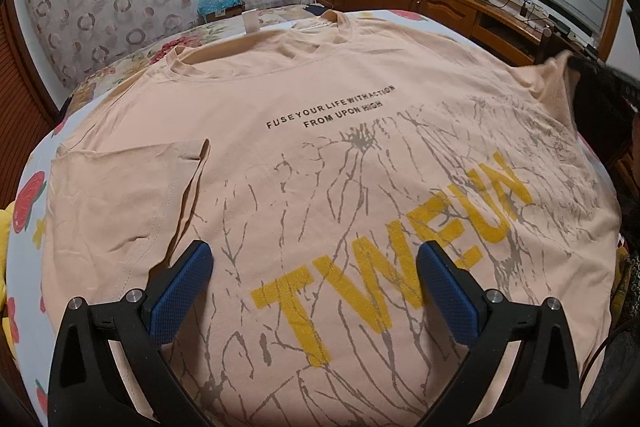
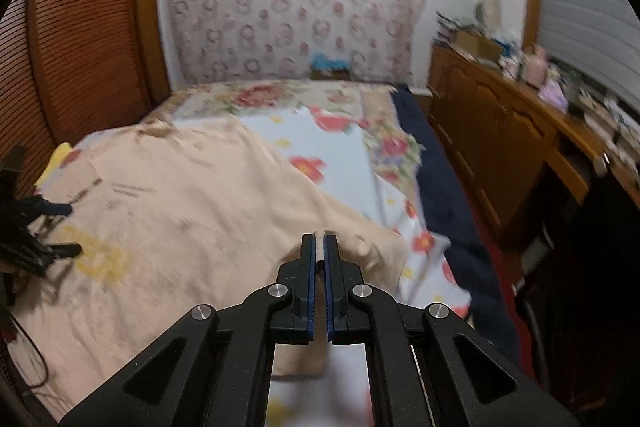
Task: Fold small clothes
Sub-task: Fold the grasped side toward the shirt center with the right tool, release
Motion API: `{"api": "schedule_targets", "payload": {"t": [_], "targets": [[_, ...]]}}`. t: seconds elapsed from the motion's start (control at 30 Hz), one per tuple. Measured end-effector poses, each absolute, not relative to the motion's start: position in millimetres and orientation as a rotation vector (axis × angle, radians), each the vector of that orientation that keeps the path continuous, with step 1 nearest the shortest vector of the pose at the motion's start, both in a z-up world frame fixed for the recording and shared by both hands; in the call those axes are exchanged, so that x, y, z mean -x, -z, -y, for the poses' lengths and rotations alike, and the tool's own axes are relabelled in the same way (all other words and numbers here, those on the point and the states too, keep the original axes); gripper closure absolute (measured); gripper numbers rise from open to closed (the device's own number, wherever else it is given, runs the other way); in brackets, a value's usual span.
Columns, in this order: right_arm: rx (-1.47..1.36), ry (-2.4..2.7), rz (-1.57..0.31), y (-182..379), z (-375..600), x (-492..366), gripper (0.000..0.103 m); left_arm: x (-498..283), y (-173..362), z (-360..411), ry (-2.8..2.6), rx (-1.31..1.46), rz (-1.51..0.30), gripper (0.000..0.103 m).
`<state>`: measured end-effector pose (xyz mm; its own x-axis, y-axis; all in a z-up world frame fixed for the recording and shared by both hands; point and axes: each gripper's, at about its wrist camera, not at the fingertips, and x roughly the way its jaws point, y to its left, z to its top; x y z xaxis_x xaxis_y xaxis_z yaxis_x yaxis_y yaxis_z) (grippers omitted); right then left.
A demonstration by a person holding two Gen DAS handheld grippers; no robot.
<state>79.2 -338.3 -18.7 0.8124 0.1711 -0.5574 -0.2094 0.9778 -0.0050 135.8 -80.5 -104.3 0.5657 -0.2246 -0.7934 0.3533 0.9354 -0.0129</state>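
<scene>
Meanwhile, left claw (image 1: pixel 314 259) gapes above the T-shirt (image 1: pixel 320 99); right claw (image 2: pixel 319 239) pinches its edge.

left gripper (image 1: pixel 314 259): chunky black frame, silver screws | textured blue pads (image 1: pixel 182 291) | right gripper (image 2: pixel 319 247): same deal

Soft, even indoor light fills both views, with no glare and only faint shadows in the folds of the peach t-shirt (image 1: pixel 320 155). The left wrist view is sharp; the right wrist view is smeared by motion blur around the t-shirt. Fisheye bending curves the room beyond it, with black corner vignetting.
</scene>
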Motion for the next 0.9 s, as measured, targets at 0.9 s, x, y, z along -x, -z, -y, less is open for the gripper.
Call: {"api": "schedule_targets", "payload": {"t": [0.9], "targets": [[0.152, -0.413, -0.656, 42, 256, -112, 0.073, -85, 51, 17, 0.243, -0.018, -0.699, 0.001]]}}
